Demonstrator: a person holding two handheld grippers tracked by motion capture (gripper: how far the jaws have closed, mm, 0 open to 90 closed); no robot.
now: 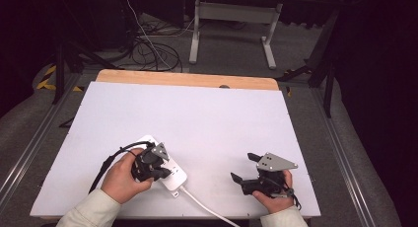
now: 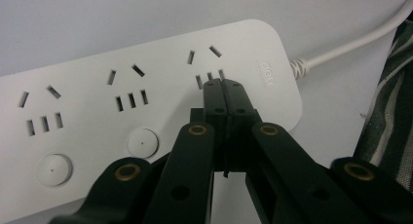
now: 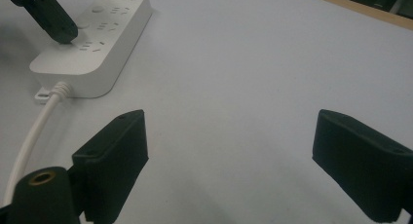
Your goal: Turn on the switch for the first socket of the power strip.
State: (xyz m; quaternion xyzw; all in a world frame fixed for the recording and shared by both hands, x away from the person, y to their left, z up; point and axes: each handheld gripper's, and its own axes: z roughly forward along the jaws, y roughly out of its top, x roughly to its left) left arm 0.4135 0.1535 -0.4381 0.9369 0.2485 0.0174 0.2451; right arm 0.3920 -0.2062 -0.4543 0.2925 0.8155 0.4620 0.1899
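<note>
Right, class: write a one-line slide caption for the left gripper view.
Closed left tongs poised over a white power strip near its cord end.

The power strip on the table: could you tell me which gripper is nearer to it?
Left. The left gripper has its shut jaws right over the power strip, at the socket nearest the cord. The right gripper sits open on the table, well off to the strip's right.
</note>
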